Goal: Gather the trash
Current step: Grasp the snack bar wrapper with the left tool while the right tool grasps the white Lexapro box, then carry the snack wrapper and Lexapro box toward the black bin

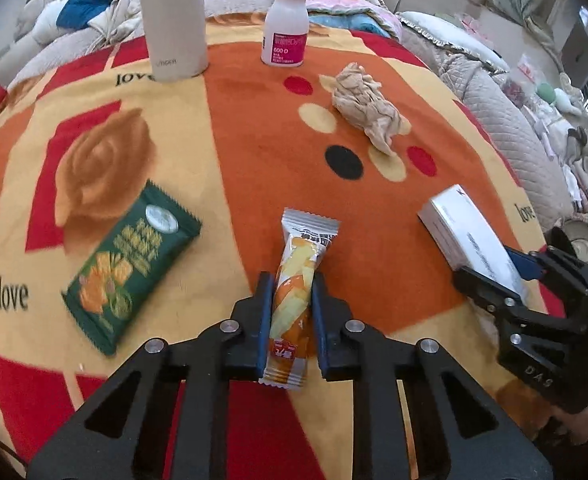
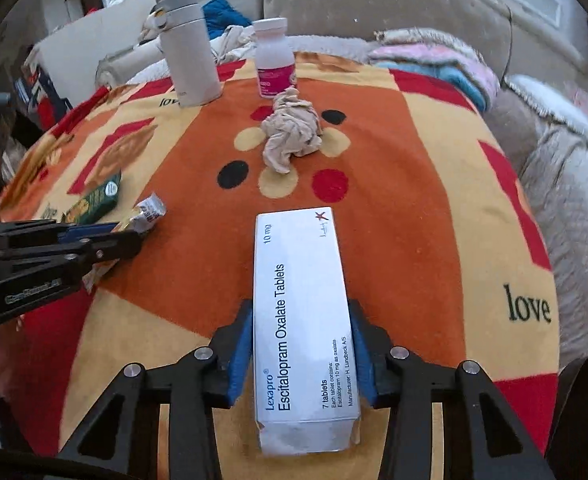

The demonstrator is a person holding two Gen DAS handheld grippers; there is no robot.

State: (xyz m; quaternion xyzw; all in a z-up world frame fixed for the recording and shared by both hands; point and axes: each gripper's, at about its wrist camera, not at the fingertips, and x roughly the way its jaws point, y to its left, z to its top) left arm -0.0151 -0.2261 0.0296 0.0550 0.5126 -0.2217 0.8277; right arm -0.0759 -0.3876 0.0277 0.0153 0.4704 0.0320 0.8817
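Observation:
An orange-and-yellow snack packet (image 1: 298, 256) lies lengthwise between the blue pads of my left gripper (image 1: 291, 284), which is shut on it. In the right wrist view only the packet's silver end (image 2: 150, 210) sticks out past the left gripper (image 2: 128, 232). A white tablet box (image 2: 297, 280) is clamped along its long sides by my right gripper (image 2: 301, 312). From the left wrist view the same box (image 1: 465, 228) shows at the right in the right gripper (image 1: 493, 270). A green snack packet (image 1: 130, 268) lies at the left, and a crumpled beige tissue (image 1: 363, 106) lies farther back.
Everything rests on a patterned orange, red and yellow blanket (image 1: 254, 132). A pale flask (image 1: 174, 20) and a white pill bottle with a pink label (image 1: 288, 24) stand upright at its far edge. A sofa with heaped cloths and cushions (image 2: 433, 68) rings the back and right.

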